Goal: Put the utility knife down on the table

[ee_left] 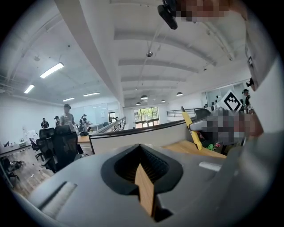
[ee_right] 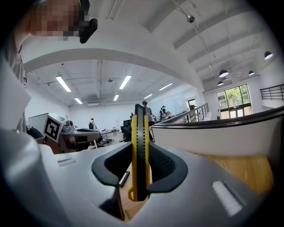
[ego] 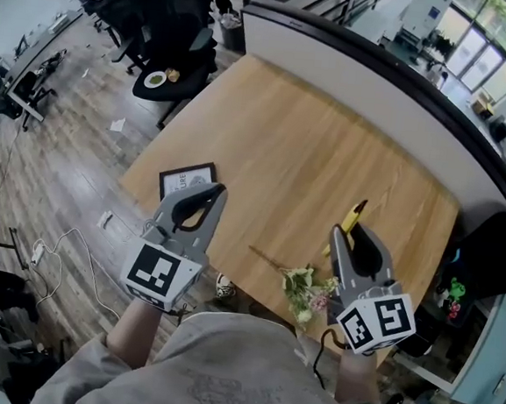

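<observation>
A yellow and black utility knife point(ego: 354, 217) is clamped between the jaws of my right gripper point(ego: 349, 233), above the front right part of the wooden table point(ego: 302, 148). In the right gripper view the knife point(ee_right: 139, 150) stands edge-on between the black pads, its end sticking out past the tips. My left gripper point(ego: 216, 190) hovers over the table's front left part, shut with nothing in it. In the left gripper view its pads point(ee_left: 153, 166) meet, with only a sliver of table showing below them. That view also catches the knife point(ee_left: 190, 128) off to the right.
A dark-framed picture point(ego: 187, 180) lies on the table near its left corner. A bunch of dried flowers point(ego: 307, 291) lies at the front edge between the grippers. A dark-topped partition point(ego: 380, 58) borders the far side. Office chairs point(ego: 163, 22) stand on the floor beyond.
</observation>
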The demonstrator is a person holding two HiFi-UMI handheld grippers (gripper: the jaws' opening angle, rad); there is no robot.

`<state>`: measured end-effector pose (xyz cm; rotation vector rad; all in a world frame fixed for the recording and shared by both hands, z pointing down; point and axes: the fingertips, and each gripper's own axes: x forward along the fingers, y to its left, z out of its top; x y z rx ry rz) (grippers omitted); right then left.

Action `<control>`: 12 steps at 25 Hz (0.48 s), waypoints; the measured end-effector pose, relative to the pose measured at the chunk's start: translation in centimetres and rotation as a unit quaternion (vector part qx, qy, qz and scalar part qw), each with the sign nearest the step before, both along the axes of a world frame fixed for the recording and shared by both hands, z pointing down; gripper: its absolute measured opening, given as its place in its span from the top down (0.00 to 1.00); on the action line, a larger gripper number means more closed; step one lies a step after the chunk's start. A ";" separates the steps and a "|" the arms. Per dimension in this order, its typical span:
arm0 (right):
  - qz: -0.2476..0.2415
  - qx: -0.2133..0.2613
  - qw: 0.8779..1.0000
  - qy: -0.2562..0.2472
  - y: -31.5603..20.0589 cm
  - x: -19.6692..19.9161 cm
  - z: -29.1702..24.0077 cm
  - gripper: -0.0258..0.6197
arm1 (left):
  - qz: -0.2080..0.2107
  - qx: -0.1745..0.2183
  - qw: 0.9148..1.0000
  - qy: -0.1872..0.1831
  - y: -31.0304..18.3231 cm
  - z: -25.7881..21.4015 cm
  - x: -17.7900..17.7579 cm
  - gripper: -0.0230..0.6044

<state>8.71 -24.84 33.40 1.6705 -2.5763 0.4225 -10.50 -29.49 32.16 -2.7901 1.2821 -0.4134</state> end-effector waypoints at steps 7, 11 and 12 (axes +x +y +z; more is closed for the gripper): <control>0.008 -0.005 1.000 0.004 -2.4 -1.6 -0.1 0.77 | 0.004 0.005 1.000 0.006 -2.3 0.0 -1.9 0.96; 0.007 -0.003 1.000 0.013 -5.2 -2.2 -0.7 0.77 | -0.001 0.018 1.000 -0.005 -4.4 -0.3 -3.3 0.96; 0.007 -0.004 1.000 0.015 -6.0 -2.3 -0.8 0.77 | -0.003 0.018 1.000 -0.004 -5.1 -0.4 -3.7 0.96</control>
